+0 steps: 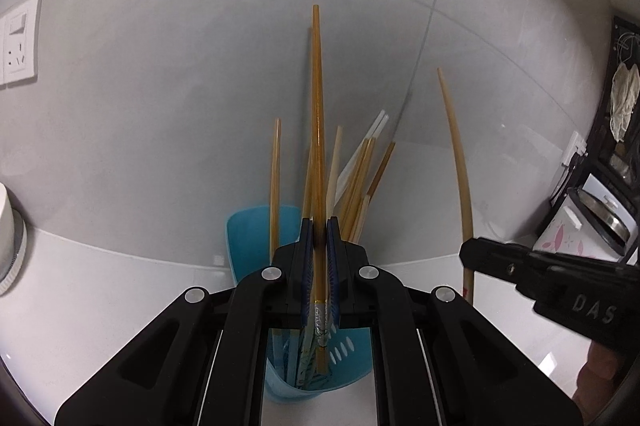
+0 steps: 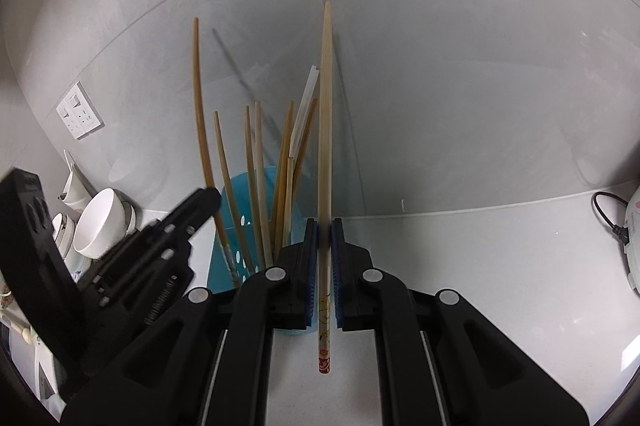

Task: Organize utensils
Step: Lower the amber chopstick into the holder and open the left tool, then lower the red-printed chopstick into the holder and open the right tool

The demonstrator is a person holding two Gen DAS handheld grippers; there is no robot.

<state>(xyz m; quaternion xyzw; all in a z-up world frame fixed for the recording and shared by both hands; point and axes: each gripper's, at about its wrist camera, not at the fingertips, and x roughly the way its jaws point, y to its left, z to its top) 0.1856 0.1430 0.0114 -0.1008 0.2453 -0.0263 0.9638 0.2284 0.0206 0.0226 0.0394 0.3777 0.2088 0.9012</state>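
Left gripper: black two-finger gripper (image 1: 318, 230) with blue pads, pinching a glossy amber chopstick (image 1: 317, 113); its patterned silver-banded lower end hangs inside the holder mouth.
Right gripper: matching black gripper (image 2: 324, 228), pads pressed on a pale wooden chopstick (image 2: 326, 113); the lower end, printed with a red and yellow pattern, hangs free above the worktop, outside the holder and to its right.
Holder: blue perforated plastic chopstick holder (image 2: 234, 193), standing on the white worktop (image 2: 480, 266) against the grey tiled wall (image 2: 460, 65).
Contents: several more wooden chopsticks (image 2: 252, 165) and a pair of white ones (image 2: 306, 101) lean upright in the holder.
Writing: raised letters "DAS" on the right gripper's body as seen from the left wrist view (image 1: 592, 306); further letters cut off. Print on the pale chopstick not legible as text.
Surroundings, left: white wall socket and switch plate (image 2: 78, 115); white ceramic cups (image 2: 98, 222) stacked near the holder.
Surroundings, right: white appliance with black cord (image 2: 632, 246); dark rack with a cloth (image 1: 622, 97).
Obstruction: each gripper's body hides the holder's lower part in its own view.
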